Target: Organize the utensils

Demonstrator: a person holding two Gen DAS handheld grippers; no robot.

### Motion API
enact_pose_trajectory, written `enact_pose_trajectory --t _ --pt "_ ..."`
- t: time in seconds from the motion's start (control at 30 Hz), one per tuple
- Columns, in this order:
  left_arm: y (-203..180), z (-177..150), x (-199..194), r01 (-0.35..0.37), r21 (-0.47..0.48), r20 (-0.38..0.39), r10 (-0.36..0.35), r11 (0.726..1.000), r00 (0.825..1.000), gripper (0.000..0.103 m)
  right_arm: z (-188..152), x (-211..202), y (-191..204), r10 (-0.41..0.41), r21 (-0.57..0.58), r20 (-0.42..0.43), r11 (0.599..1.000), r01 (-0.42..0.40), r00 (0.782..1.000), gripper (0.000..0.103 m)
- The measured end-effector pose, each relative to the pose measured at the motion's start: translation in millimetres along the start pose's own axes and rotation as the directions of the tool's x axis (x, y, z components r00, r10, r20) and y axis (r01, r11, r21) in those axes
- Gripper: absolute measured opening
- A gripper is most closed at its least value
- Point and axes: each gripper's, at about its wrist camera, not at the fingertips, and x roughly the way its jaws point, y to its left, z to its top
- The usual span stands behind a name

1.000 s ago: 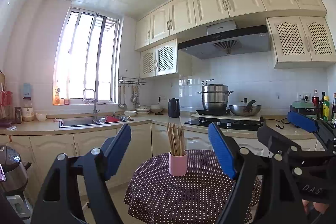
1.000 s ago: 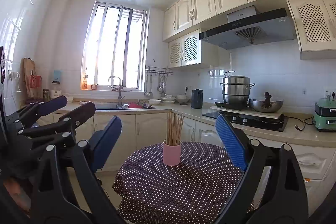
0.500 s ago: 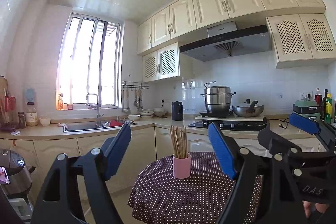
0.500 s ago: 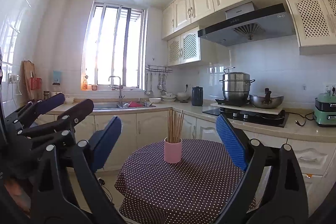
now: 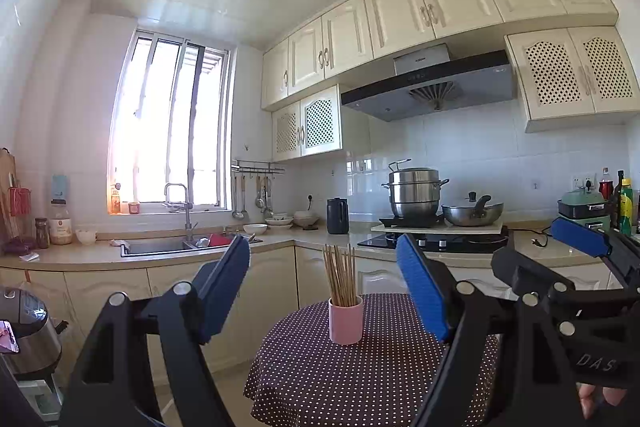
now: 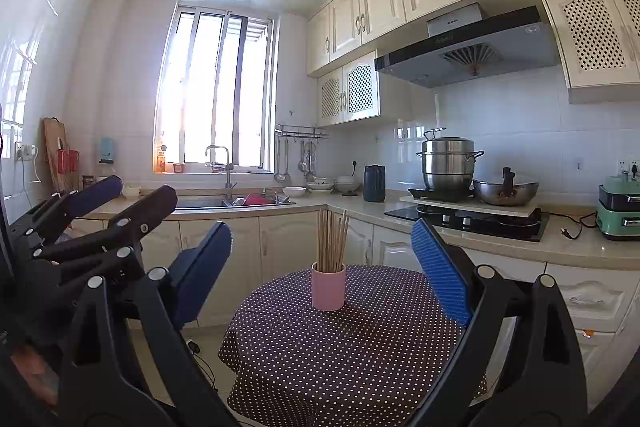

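Observation:
A pink cup full of wooden chopsticks stands upright on a round table with a dark polka-dot cloth. It also shows in the right wrist view: cup, chopsticks, cloth. My left gripper is open and empty, well short of the cup. My right gripper is open and empty, also short of the cup. Each gripper shows at the edge of the other's view: the right gripper and the left gripper.
A kitchen counter runs behind the table, with a sink, a dark kettle, a steel steamer pot, a wok and a green appliance. A rice cooker stands low on the left.
Both views have shifted: the cup and table sit a little lower and further right in the frames. Both grippers stay open and empty.

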Motion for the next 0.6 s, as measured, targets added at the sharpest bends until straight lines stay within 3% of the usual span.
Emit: enact_pose_trajectory --t 0.6 --pt "-1.1 1.0 1.1 0.004 0.000 0.002 -0.004 1.000 1.000 0.075 -1.4 -4.0 -2.0 -0.012 -0.002 0.002 1.000 0.012 1.000 0.090"
